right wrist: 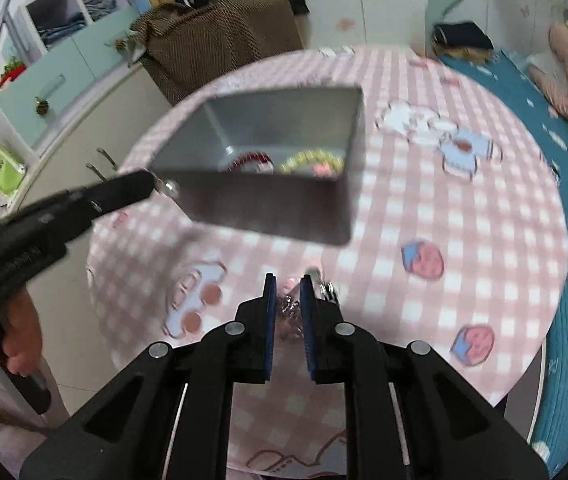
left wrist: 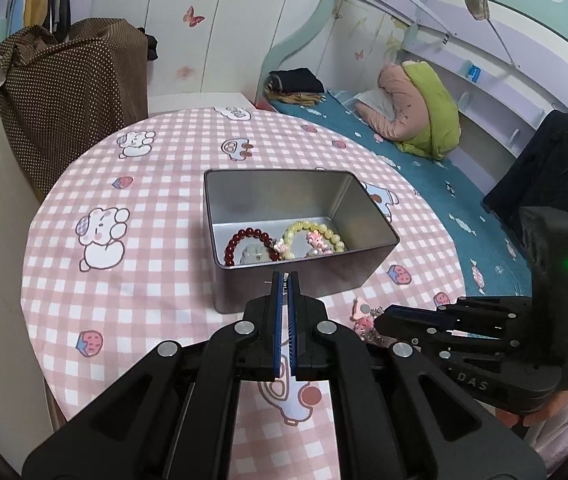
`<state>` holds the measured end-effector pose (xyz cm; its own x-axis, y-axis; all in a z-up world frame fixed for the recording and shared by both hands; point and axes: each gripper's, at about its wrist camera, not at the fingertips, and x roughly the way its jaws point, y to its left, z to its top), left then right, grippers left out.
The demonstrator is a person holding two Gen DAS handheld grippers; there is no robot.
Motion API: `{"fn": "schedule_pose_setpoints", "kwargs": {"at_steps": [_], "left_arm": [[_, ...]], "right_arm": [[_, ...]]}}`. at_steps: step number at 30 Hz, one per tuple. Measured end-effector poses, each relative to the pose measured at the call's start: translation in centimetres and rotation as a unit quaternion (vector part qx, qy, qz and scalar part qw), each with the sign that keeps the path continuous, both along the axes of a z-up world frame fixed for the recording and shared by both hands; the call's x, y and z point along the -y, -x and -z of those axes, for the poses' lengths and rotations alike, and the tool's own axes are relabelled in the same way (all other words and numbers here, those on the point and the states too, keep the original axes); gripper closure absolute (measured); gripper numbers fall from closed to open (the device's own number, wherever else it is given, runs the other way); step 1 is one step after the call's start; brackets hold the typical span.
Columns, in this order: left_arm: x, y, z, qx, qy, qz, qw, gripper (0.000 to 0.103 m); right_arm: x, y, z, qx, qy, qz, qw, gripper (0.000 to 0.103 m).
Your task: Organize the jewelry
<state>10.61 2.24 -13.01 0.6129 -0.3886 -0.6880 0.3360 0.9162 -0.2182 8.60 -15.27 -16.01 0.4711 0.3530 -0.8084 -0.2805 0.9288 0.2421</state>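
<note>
An open metal tin point(left wrist: 363, 258) stands on the pink checked table; it also shows in the right wrist view point(right wrist: 268, 204). Inside lie a dark red bead bracelet point(left wrist: 244, 246), a yellow bead bracelet point(left wrist: 323, 234) and a pink charm point(left wrist: 317, 240). My left gripper point(left wrist: 287, 278) is shut with nothing seen in it, fingertips at the tin's near rim. My right gripper point(right wrist: 287, 284) is shut on a pink charm piece with a silver chain point(right wrist: 288, 304), low over the table before the tin. That piece shows in the left wrist view point(left wrist: 363, 318) at the right gripper's tips.
The round table point(left wrist: 132, 264) has a pink checked cloth. A brown dotted bag point(left wrist: 68, 92) stands behind it on the left. A bed with a blue cover point(left wrist: 423, 172) lies on the right. A white cabinet point(right wrist: 84, 128) stands left of the table.
</note>
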Motion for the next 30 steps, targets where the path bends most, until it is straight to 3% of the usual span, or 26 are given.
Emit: {"fn": "schedule_pose_setpoints", "kwargs": {"at_steps": [13,16,18,20,25,28,30], "left_arm": [[0.1,0.3,2.3,-0.032,-0.006,0.004,0.9994,0.101],[0.1,0.4,2.4,-0.034,-0.005,0.006,0.9994,0.101],[0.1,0.3,2.4,-0.035,-0.004,0.004,0.9994,0.101],[0.0,0.3,2.4,-0.036,-0.004,0.003,0.9993,0.101],[-0.2,0.3,1.9,-0.028,-0.002,0.001,0.9996,0.101],[-0.3,0.4,1.7,-0.024,-0.002,0.0,0.9997,0.101],[-0.3,0.4,1.6,-0.024,-0.002,-0.001,0.9997,0.101]], "right_arm": [[-0.2,1.6,1.2,0.004,0.026,-0.014,1.0,0.08],[-1.1,1.8,1.1,0.017,0.052,-0.023,0.998,0.09],[-1.2,1.5,1.1,0.015,0.05,-0.022,0.998,0.092],[-0.7,1.2,0.4,0.021,0.038,-0.013,0.999,0.103],[-0.1,1.2,-2.2,0.058,0.036,-0.014,0.998,0.103],[-0.7,1.5,-2.6,0.072,0.057,-0.029,0.995,0.099],[-0.6,1.3,-1.9,0.057,0.051,-0.026,0.997,0.086]]}}
